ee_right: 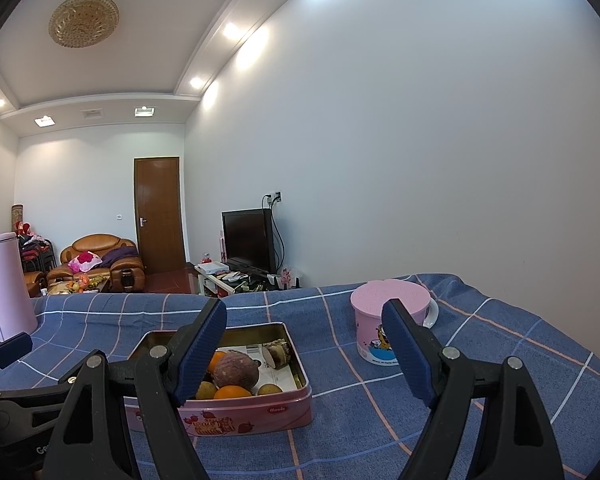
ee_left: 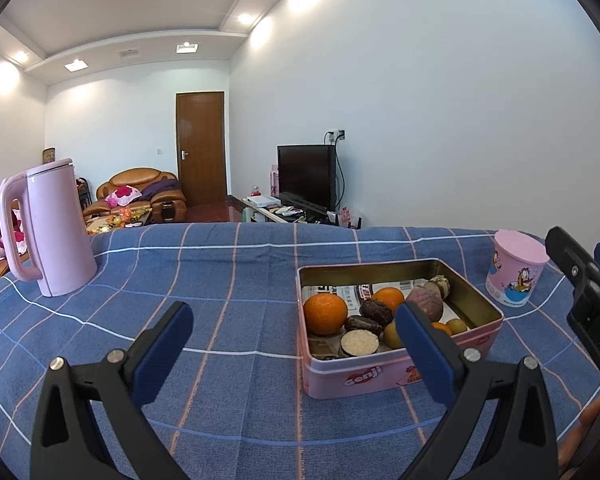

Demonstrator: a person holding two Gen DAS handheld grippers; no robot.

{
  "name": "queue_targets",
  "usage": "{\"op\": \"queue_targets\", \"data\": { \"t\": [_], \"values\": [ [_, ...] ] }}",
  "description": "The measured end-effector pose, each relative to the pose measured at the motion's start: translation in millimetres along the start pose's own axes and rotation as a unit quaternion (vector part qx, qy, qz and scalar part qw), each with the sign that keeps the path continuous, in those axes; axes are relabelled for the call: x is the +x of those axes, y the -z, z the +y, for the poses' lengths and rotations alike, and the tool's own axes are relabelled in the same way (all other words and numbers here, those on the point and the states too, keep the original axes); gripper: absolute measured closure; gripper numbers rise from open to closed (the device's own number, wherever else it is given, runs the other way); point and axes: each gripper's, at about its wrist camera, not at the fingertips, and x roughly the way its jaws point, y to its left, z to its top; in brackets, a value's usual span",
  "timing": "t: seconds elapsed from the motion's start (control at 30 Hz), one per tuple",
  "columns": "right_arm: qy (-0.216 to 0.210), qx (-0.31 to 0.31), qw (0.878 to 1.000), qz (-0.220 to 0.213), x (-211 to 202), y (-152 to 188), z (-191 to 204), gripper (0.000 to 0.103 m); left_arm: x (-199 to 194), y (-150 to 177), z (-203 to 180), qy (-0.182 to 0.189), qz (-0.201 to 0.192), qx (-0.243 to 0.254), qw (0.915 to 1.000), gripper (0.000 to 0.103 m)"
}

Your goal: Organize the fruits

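The pink tin [ee_left: 400, 364] stands on the blue checked cloth [ee_left: 240, 280] just ahead of the left gripper [ee_left: 296, 344], at its right finger, and holds oranges [ee_left: 325, 313], a brown round fruit [ee_left: 425, 303], small yellow-green fruits [ee_left: 457, 325] and dark pieces. Both the left gripper and the right gripper [ee_right: 304, 356] stand wide apart, grasping nothing. A pink lidded cup [ee_right: 384, 320] stands beyond the right gripper's right finger, and a pink kettle [ee_left: 50, 228] far to the left.

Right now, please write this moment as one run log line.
left gripper: open, empty | right gripper: open, empty | fruits: in tin
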Motion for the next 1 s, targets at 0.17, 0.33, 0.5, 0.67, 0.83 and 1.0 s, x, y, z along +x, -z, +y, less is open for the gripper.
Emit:
{"op": "queue_targets", "data": {
  "t": [0.17, 0.33, 0.5, 0.67, 0.83, 1.0],
  "values": [
    [0.002, 0.002, 1.0, 0.001, 0.2, 0.1, 0.7, 0.022, 0.8, -0.5, -0.7, -0.005, 0.004, 0.0, 1.0, 0.0],
    [0.001, 0.002, 1.0, 0.004, 0.4, 0.6, 0.7, 0.022, 3.4, -1.2, -3.9, -0.002, 0.009, 0.006, 0.9999, 0.0],
    [0.002, 0.003, 1.0, 0.006, 1.2, 0.4, -0.3, 0.022, 5.4, -0.8, -5.9, 0.005, 0.012, 0.007, 0.9999, 0.0],
    [0.003, 0.005, 1.0, 0.01, 2.5, 0.9, -1.1, 0.022, 5.6, -0.5, -5.1, 0.006, 0.012, 0.004, 0.9999, 0.0],
    [0.004, 0.005, 1.0, 0.012, 2.2, 0.0, -1.7, 0.022, 6.1, -0.5, -4.2, 0.004, 0.014, 0.003, 0.9999, 0.0],
    [0.01, 0.01, 1.0, 0.016, 4.0, -0.1, -4.8, 0.022, 8.6, -0.8, -3.2, 0.002, 0.02, 0.0, 0.9998, 0.0]
  ]
}}
